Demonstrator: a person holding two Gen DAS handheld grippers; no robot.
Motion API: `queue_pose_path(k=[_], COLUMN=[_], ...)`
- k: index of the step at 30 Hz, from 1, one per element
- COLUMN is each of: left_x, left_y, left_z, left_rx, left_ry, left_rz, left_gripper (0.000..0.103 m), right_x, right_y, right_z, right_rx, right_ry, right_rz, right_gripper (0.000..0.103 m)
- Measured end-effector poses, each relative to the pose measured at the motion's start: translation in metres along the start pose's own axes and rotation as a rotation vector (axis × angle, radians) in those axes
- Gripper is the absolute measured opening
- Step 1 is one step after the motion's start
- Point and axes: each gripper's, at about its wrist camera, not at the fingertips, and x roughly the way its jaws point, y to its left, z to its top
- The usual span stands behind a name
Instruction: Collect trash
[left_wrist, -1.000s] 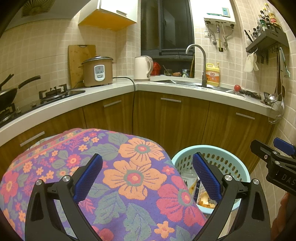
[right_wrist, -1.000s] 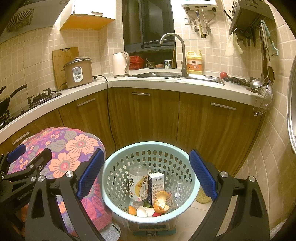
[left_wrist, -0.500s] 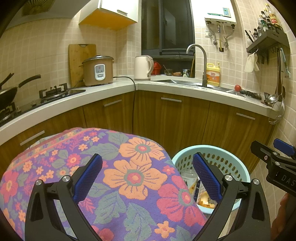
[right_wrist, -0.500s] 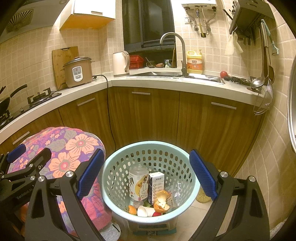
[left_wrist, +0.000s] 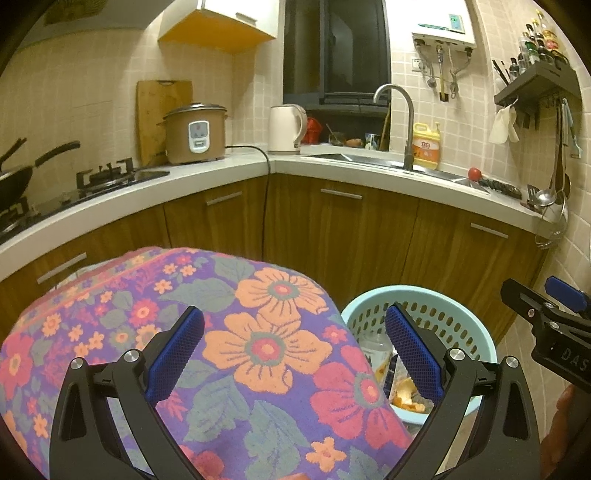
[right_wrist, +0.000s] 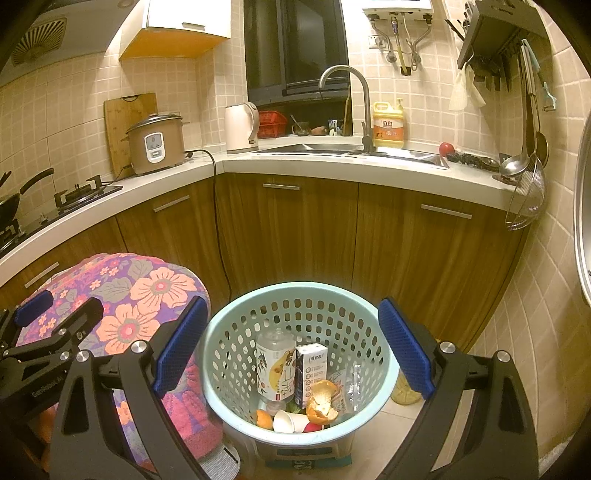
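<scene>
My right hand-held gripper is spread wide and holds nothing, its blue pads flanking the rim of the basket from above, with clear air between the pads and the rim. The basket is where the trash sits: a bottle, a carton, orange peel and a paper cup lie at its bottom. My left hand-held gripper is spread too, empty, hanging over a floral cloth that covers a rounded mound just left of the basket; the cloth's edge touches or overlaps the basket's left side, I can't tell which. To the basket's right I see open tiled floor and a jar beside it. Behind, wooden cabinets wrap the corner close in. On the tabletop stand a rice cooker, kettle, sink tap and detergent bottle.
</scene>
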Motion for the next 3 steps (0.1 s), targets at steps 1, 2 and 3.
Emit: queue_pose_path(k=[1, 2, 3], left_x=[-0.0005, -0.0011, -0.0013], left_y=[0.0, 0.0001, -0.0001], left_z=[-0.0002, -0.0003, -0.0003], left_rx=[-0.002, -0.004, -0.006], left_ry=[-0.001, -0.003, -0.003], left_rz=[0.002, 0.001, 0.001], left_gripper=[0.095, 0.095, 0.095], right_x=[-0.0002, -0.0005, -0.0006], right_y=[-0.0001, -0.0002, -0.0001], right_z=[0.0, 0.0002, 0.0003], right_rx=[0.0, 0.0, 0.001], right_ry=[0.001, 0.001, 0.001], right_rz=[0.0, 0.0, 0.001], right_gripper=[0.089, 0.089, 0.089])
